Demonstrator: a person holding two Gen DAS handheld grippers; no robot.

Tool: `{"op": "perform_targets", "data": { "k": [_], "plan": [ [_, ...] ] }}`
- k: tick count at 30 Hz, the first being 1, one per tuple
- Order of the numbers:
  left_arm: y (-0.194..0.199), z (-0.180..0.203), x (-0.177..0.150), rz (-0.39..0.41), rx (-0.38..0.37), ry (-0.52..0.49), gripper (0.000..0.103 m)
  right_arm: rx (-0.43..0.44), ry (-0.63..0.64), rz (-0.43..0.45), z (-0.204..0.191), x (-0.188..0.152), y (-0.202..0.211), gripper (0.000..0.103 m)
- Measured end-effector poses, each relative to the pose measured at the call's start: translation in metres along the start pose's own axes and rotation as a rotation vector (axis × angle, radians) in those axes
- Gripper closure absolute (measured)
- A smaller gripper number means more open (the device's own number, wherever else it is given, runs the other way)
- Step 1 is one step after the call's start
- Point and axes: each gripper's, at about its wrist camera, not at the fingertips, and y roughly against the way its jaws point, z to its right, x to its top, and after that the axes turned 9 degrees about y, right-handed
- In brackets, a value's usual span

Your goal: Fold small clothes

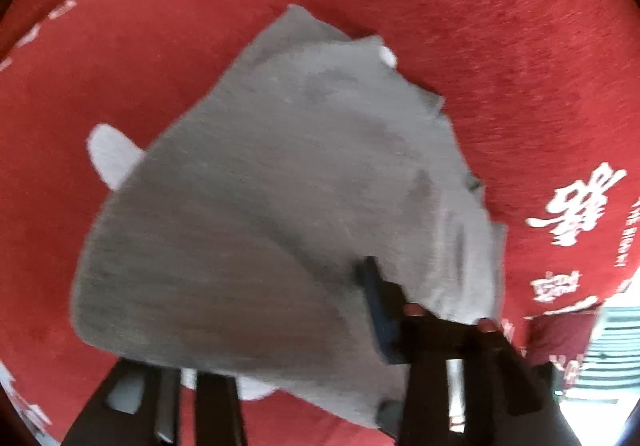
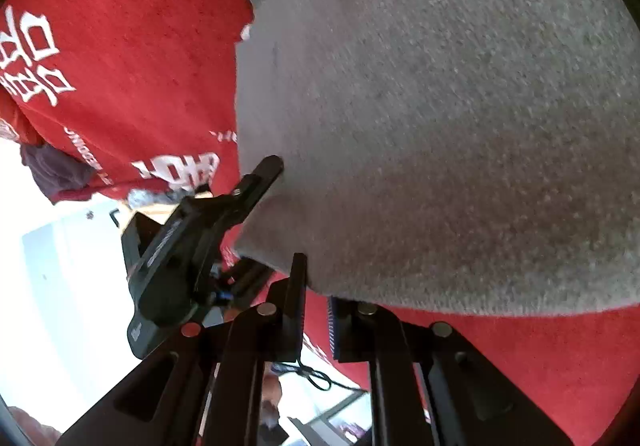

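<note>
Your right gripper [image 2: 316,310] sits nearest in its own view, jaws nearly together and clamped on the near edge of the grey cloth [image 2: 440,126]. Just left of it your left gripper [image 2: 272,168] meets the cloth's left edge, finger tip touching the fabric. In the left wrist view your left gripper [image 1: 192,386] has the cloth [image 1: 260,206] draped over its fingers; blur hides the pads, so you cannot tell whether it grips. The right gripper [image 1: 380,310] bites the cloth's right side there. The cloth lies spread on the red mat [image 1: 500,46] with white lettering, reaching far from you.
</note>
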Motion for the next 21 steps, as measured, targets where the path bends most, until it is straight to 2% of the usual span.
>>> {"op": "perform_targets", "data": {
  "k": [2, 3, 4, 7, 8, 9, 11, 14, 16, 19, 21],
  "plan": [
    [0.002, 0.0, 0.0, 0.022, 0.018, -0.017, 0.067, -0.054, 0.04, -0.051, -0.005, 0.001, 0.003, 0.089],
    [0.004, 0.003, -0.001, 0.039, 0.036, -0.046, 0.074, -0.088, 0.078, -0.077, -0.011, 0.003, 0.006, 0.089],
    [0.005, 0.006, -0.001, 0.052, 0.054, -0.078, 0.074, -0.113, 0.104, -0.092, -0.014, 0.004, 0.009, 0.089],
    [0.007, 0.019, -0.006, 0.096, 0.106, -0.18, 0.079, -0.25, 0.231, -0.127, -0.035, 0.014, 0.026, 0.088],
    [0.009, 0.026, -0.011, 0.123, 0.133, -0.239, 0.079, -0.299, 0.274, -0.128, -0.044, 0.02, 0.033, 0.079],
    [0.011, 0.033, -0.017, 0.151, 0.16, -0.308, 0.082, -0.342, 0.308, -0.124, -0.053, 0.029, 0.039, 0.056],
    [0.015, 0.048, -0.032, 0.216, 0.222, -0.478, 0.084, -0.376, 0.352, -0.111, -0.07, 0.047, 0.047, 0.036],
    [0.02, 0.06, -0.047, 0.278, 0.265, -0.653, 0.085, -0.391, 0.437, -0.111, -0.105, 0.085, 0.046, 0.036],
    [0.021, 0.065, -0.057, 0.318, 0.29, -0.768, 0.085, -0.393, 0.473, -0.154, -0.123, 0.106, 0.035, 0.035],
    [0.02, 0.068, -0.066, 0.346, 0.309, -0.877, 0.085, -0.405, 0.504, -0.304, -0.153, 0.138, -0.006, 0.033],
    [0.019, 0.068, -0.07, 0.357, 0.317, -0.935, 0.085, -0.419, 0.548, -0.421, -0.173, 0.155, -0.041, 0.025]
  ]
}}
